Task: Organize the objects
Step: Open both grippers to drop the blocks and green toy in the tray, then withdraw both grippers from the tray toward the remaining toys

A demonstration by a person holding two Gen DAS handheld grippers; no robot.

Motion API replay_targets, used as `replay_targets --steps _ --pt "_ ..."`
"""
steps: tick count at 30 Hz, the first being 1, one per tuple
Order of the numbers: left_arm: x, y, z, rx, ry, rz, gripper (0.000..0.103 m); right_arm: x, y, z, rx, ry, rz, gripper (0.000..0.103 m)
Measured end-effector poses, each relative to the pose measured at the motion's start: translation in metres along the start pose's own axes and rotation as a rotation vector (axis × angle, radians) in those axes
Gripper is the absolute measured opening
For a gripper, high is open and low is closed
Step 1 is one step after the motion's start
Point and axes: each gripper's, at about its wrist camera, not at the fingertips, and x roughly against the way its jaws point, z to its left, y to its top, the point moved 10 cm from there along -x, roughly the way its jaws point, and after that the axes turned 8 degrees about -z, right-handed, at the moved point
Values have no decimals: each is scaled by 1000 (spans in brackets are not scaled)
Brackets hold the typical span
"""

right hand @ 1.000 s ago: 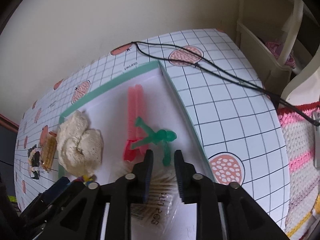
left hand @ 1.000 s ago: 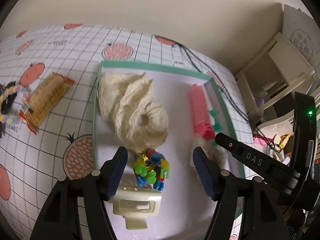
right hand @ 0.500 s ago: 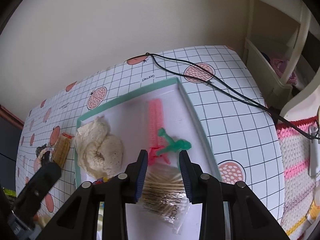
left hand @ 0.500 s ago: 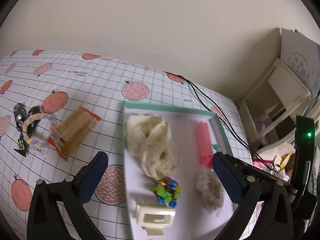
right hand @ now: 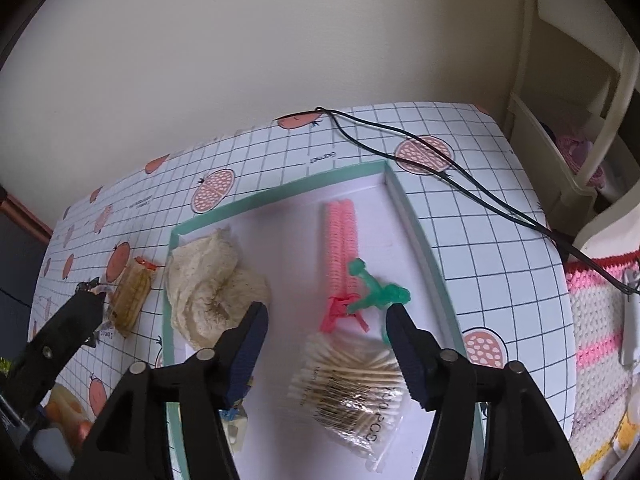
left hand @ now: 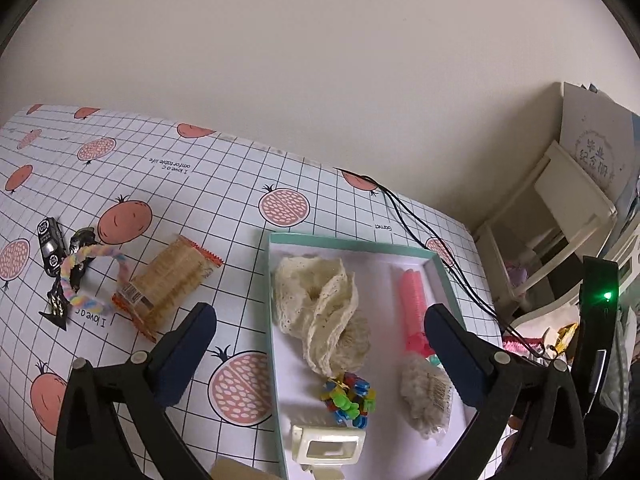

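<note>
Both grippers, left (left hand: 320, 344) and right (right hand: 326, 330), stand wide, empty. The wafer pack (left hand: 170, 282) lies left of the tray (left hand: 276, 360), nearer the left jaws, long axis diagonal.

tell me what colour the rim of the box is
The box's rim is mint green, with a white inside; it shows best in the right wrist view.

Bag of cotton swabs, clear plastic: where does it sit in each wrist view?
Left wrist: the clear bag of cotton swabs lies low right in the teal-rimmed white tray, beside the right finger.
Right wrist: bottom centre, between the open fingers.
Shared landmark: the pink ribbed hair roller just beyond it.
</note>
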Motion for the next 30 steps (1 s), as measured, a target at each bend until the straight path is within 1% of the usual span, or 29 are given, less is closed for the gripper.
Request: replay_targets --steps 1,3,5,6,7,8,11,17,21,26,30 --pt "1 0 1 -2 3 -2 103 0 0 1 3 -1 -1 75" --pt "2 2 1 0 -2 -3 103 0 0 2 1 7 -5 79" --pt "3 3 3 2 4 -3 103 0 2 3 1 9 -14 86" --pt "4 4 5 6 5 -5 103 0 2 4 4 8 -17 95" --pt "4 5 6 10 4 -6 103 0 2 4 9 9 -23 101" --pt "4 6 8 13 4 -8 103 1 3 5 16 10 -28 103" --pt "6 8 13 14 10 -13 103 2 4 7 31 7 -42 103" --pt "7 12 28 57 13 3 103 4 8 9 33 3 -64 103" --pt "12 17 41 68 22 6 103 3 6 15 38 16 -52 103" --pt "23 30 63 69 60 -28 103 3 7 32 57 30 -58 103" --pt "37 47 99 134 110 -68 103 7 11 52 65 61 -82 103"
